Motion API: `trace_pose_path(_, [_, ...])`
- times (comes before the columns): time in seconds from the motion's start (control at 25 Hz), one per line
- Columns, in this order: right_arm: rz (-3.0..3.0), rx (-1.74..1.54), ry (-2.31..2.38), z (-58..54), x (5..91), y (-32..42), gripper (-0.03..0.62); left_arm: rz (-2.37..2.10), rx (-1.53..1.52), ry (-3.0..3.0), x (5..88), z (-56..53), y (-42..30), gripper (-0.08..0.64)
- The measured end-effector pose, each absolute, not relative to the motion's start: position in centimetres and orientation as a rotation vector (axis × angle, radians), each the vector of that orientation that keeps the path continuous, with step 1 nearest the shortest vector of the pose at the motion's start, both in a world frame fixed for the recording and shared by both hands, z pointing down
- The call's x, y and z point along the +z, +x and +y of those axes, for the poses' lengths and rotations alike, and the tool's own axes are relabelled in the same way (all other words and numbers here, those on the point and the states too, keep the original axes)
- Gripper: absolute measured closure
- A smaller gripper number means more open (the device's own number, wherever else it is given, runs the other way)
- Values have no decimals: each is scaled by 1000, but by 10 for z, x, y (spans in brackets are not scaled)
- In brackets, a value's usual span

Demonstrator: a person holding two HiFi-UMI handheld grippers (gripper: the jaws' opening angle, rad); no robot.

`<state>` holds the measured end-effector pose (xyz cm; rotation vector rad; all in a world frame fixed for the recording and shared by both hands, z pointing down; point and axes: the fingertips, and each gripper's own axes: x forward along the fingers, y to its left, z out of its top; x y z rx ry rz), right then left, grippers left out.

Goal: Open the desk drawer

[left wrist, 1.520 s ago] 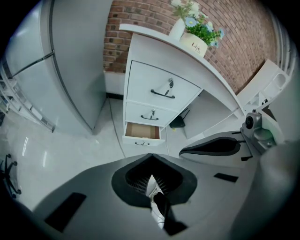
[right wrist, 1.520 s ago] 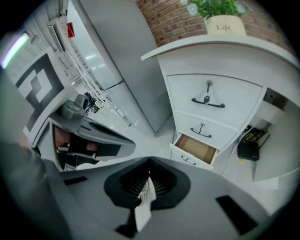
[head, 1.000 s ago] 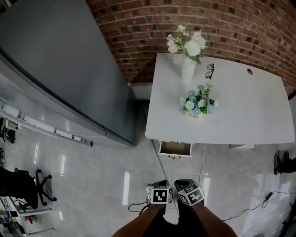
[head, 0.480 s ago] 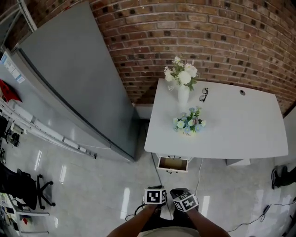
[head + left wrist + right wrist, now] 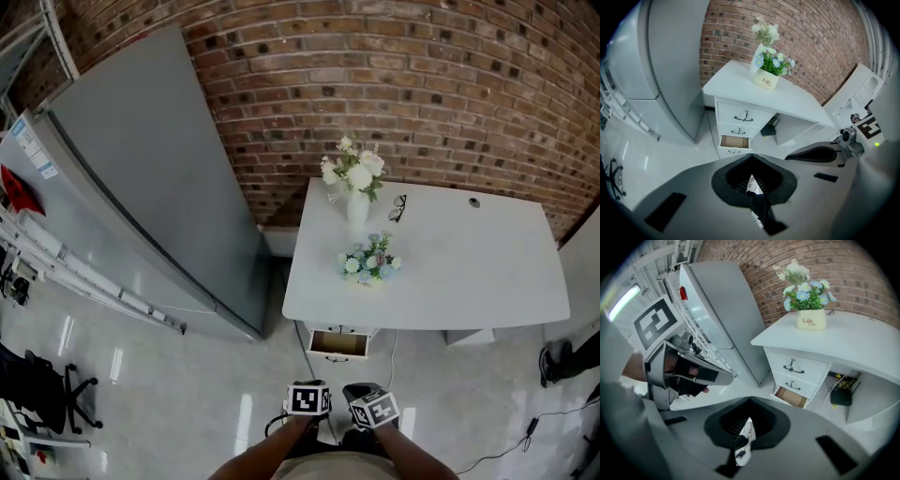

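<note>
At the near left corner of the white rectangular desk (image 5: 469, 267), the lowest small white drawer (image 5: 339, 343) of the three stands pulled out, its bare brown inside showing; the two drawers above it (image 5: 744, 114) are closed. The left gripper (image 5: 751, 183) and the right gripper (image 5: 746, 427) are both held close to the body, well apart from the desk, each with its jaws pressed together on nothing.

The task looks done or nearly so, and the risks lie in any further reach. With jaws closed like this, a gripper brought back to the thin dark handle (image 5: 734, 151) would only push at it, and could nudge the drawer back in. The three handles sit close in one column, so a hasty approach could hook the wrong one. A hard tug might draw the light drawer right out of its runners, or jolt the desk, where a tall white vase of pale flowers (image 5: 356, 208) and a small pot of blue flowers (image 5: 367, 262) stand towards the left side.
</note>
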<state>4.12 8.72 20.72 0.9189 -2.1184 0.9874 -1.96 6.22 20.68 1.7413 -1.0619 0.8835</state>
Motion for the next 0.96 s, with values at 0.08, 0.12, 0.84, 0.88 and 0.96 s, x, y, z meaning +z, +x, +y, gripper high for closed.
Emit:
trace_pose_path(0.08, [-2104,999,938,87,207,42,577,-1046,892,1748,209,63,-20,555])
trace_pose_path(0.12, [-2096,1000,938,88,208,41,577,-1040,896,1745,211,64,-21,555])
trace_pose_path(0.84, [-2106,977,1017,74,175,42,577,-1065,813,1754,201,38,-31,555])
trace_pose_path(0.88, [-2111,970,1013,72,173,40,577,-1065,814,1756,200,39,-31,555])
trace_pose_path(0.96, [-2122,955,1005,69,171,37,577,-1067,814,1761,199,39,-31,555])
